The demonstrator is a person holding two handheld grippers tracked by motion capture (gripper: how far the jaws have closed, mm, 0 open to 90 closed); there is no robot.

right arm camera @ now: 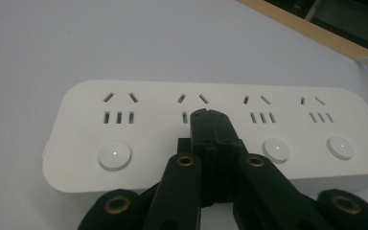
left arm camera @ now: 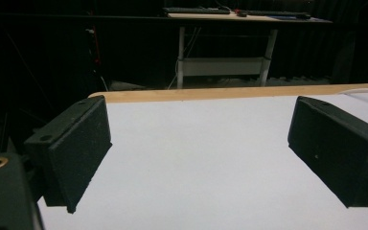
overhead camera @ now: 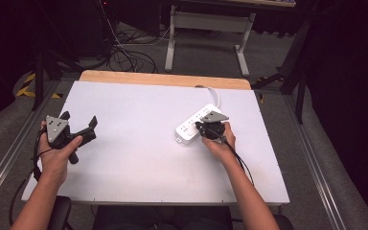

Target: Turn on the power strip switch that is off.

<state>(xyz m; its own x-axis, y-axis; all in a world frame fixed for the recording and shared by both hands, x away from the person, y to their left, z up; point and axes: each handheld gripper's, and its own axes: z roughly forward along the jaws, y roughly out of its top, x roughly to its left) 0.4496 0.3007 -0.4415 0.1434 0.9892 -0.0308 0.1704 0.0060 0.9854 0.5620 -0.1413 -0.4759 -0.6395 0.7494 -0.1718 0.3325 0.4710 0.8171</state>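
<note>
Now the right tool [right arm camera: 210, 117] is closed tight, its tip pressing on the white power strip [right arm camera: 76, 129], while the left tool [left arm camera: 199, 158] is wide open over the bench [overhead camera: 139, 158].

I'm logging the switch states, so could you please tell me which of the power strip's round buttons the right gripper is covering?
The second button from the left in the right gripper view: the right gripper's shut fingers lie over it on the power strip, while the other three round buttons stay uncovered.
</note>
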